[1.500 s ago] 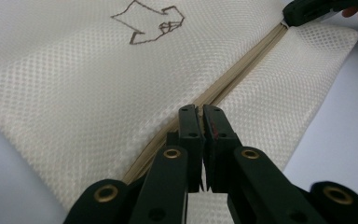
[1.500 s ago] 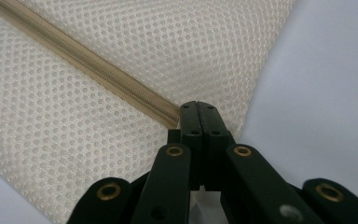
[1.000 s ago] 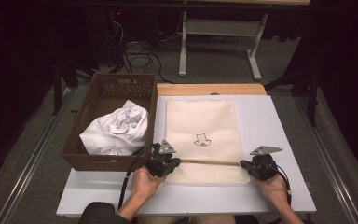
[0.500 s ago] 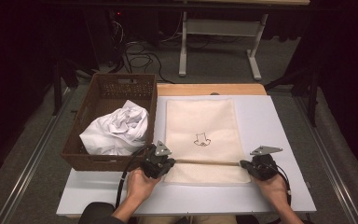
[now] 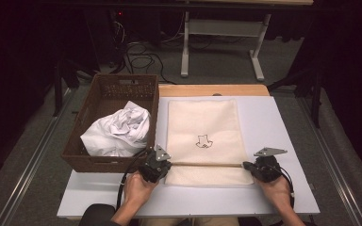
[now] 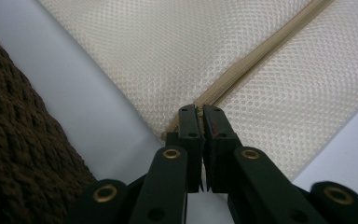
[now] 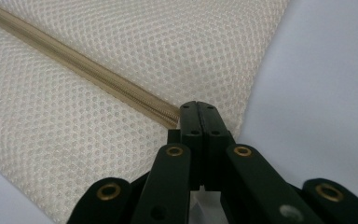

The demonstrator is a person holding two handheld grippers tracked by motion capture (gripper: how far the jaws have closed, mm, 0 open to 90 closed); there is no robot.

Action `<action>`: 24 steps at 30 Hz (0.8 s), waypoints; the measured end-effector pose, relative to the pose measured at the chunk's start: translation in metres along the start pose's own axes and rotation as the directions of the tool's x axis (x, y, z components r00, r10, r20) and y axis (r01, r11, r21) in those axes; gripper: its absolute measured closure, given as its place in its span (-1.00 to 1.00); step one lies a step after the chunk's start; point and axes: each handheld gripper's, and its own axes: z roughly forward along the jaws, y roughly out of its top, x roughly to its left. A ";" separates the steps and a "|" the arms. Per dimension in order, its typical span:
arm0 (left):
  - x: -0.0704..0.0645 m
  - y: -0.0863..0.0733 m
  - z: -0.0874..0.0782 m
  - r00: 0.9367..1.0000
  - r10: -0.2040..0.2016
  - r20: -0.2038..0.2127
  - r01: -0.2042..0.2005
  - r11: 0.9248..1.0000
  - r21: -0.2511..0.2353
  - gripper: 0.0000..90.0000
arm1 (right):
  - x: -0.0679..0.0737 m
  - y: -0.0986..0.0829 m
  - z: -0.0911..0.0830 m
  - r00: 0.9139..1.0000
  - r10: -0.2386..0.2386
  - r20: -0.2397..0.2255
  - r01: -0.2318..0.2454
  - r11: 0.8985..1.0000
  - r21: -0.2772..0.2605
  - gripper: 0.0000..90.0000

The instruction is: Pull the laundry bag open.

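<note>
A cream mesh bag (image 5: 202,127) with a small black drawing lies flat on the white board (image 5: 273,122). A tan zipper (image 5: 207,164) runs across its near end. My left gripper (image 5: 164,165) is at the zipper's left end, by the bag's left edge. In the left gripper view its jaws (image 6: 200,109) are pressed together on that zipper end (image 6: 242,70). My right gripper (image 5: 247,166) is at the bag's right edge. In the right gripper view it (image 7: 198,105) is shut on the zipper's other end (image 7: 98,77).
A dark woven basket (image 5: 108,89) stands left of the board and holds crumpled white cloth (image 5: 118,132). It rises close beside my left gripper, as the basket wall (image 6: 18,154) shows. Cables and a metal table frame (image 5: 221,33) lie on the floor beyond.
My left gripper has slid a little to the left along the zipper line. The right gripper and the bag have stayed where they were.
</note>
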 end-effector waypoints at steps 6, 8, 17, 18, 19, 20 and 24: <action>0.004 -0.002 0.003 0.999 -0.037 0.029 0.037 0.999 -0.004 0.91 | -0.001 -0.001 -0.001 1.000 0.005 -0.007 -0.005 1.000 -0.010 1.00; 0.005 -0.003 0.005 0.998 -0.044 0.036 0.044 0.999 -0.008 0.90 | 0.000 -0.001 -0.001 1.000 0.006 0.001 -0.006 1.000 -0.015 1.00; 0.001 -0.003 0.005 0.997 -0.054 0.056 0.055 0.998 -0.026 0.61 | 0.000 -0.004 -0.004 0.999 0.013 -0.044 -0.016 0.997 -0.069 0.70; -0.001 -0.002 0.005 0.997 -0.047 0.053 0.048 0.998 -0.027 0.54 | 0.001 -0.004 -0.004 0.999 0.009 -0.044 -0.013 0.997 -0.076 0.66; -0.002 -0.002 0.006 0.997 -0.048 0.056 0.049 0.998 -0.029 0.46 | 0.002 -0.004 -0.005 0.999 0.001 -0.044 -0.005 0.997 -0.076 0.63; -0.003 -0.001 0.006 0.997 -0.043 0.059 0.044 0.999 -0.027 0.39 | 0.003 -0.004 -0.005 0.999 -0.006 -0.044 0.002 0.997 -0.080 0.60; -0.005 -0.001 0.005 0.998 -0.036 0.046 0.038 0.999 -0.036 0.22 | 0.005 -0.004 -0.006 0.998 -0.039 -0.052 0.033 0.993 -0.113 0.43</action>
